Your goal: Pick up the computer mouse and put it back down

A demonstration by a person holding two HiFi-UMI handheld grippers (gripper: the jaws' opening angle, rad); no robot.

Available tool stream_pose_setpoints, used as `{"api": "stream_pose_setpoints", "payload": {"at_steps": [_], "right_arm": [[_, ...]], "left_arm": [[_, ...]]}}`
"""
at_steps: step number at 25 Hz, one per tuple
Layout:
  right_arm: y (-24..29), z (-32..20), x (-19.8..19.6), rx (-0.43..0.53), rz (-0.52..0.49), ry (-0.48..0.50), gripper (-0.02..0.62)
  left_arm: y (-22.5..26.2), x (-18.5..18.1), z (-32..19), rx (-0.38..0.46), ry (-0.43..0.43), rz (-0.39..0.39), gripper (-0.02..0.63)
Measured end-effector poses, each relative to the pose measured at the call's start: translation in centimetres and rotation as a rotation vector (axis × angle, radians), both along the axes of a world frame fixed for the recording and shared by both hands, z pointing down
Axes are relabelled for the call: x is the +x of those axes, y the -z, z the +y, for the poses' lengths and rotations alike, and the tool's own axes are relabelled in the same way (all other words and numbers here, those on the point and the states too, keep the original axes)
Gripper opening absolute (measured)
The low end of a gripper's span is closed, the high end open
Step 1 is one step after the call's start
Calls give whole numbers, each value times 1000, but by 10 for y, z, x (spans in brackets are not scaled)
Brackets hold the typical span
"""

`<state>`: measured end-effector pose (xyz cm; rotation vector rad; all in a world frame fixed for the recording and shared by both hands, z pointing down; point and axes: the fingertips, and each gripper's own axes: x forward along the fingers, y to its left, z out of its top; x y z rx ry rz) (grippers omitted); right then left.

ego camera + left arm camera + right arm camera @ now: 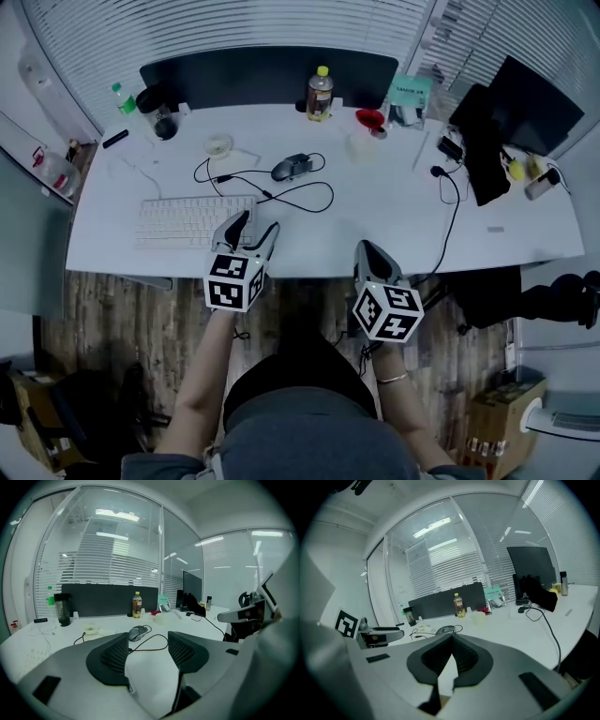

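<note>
the mouse (292,167) lies toward the middle of the desk (394,216), untouched and well ahead of both grippers, with its black cable (302,201) looping across the white top on the side nearest me. my left gripper (255,225) hangs over the near edge, just beside the right end of the keyboard (192,221), jaws wide and nothing between them. my right gripper (367,247) is at the edge too, jaws pressed together and empty. i'd judge the pick-up hasn't begun, and the left gripper looks the likelier one to make the reach. the cable worries me most: the loop lies right in the line from that gripper to the mouse, so a low approach could catch it on a jaw and drag the mouse askew before i close. the cable also runs back toward a small white round thing (218,145), so a high lift could pull it taut and tug that over or twist the mouse in the pads. the mouse's rounded shell looks smooth, so if i close off-centre or near its tapered end it could squirt out and skid. swinging left on the way in could knock the keyboard. if i went with the right gripper instead, shut as it is, it would only shove the mouse toward the bottle (320,94).
</note>
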<state>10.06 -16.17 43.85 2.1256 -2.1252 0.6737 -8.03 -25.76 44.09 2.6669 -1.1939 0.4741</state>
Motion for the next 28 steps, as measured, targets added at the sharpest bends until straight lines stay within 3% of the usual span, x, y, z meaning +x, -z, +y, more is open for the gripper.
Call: {"api": "stream_pose_setpoints", "payload": {"at_steps": [8,16,28], "right_arm": [[-11,-49,17,-32,-10,40,5],[-27,-80,35,-72,-30,55,5],[-59,-95,64,-144,-153,17,5]], "left_arm": [[-12,25,-60,-11,-18,-82,262],[-34,59,-108,-28,-94,-211,270],[-83,103,-161,-49,-210,-382,285]]}}
